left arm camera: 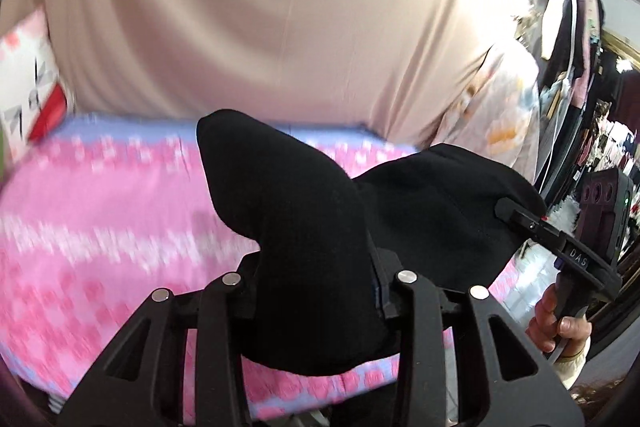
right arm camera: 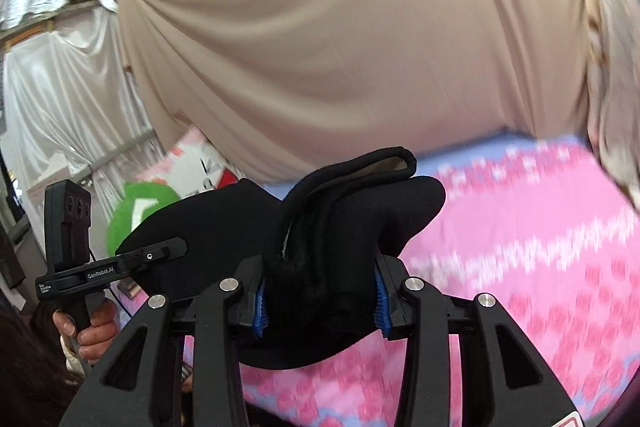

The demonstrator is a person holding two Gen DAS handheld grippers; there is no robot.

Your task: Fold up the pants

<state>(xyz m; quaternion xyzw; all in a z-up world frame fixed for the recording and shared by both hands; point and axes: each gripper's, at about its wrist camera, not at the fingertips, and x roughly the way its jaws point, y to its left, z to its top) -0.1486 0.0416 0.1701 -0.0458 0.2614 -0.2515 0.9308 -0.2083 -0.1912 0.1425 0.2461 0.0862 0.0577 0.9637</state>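
Both sets of jaws are clamped on the black fleece pants (left arm camera: 320,247): my left gripper (left arm camera: 320,307) pinches one bunched end, my right gripper (right arm camera: 320,307) grips the other between its blue pads (right arm camera: 259,311). I see the pants lifted, stretched between them above the pink checked bedspread (left arm camera: 100,219). Beige curtain (right arm camera: 340,47) hangs behind.

Pants (left arm camera: 320,247) hang bunched at lower centre, stretched between left gripper (left arm camera: 320,299) and right gripper (right arm camera: 320,303), above the bedspread (left arm camera: 100,207). A curtain (left arm camera: 260,7) fills the upper frame behind; a cushion (left arm camera: 28,83), apparently, sits at left.
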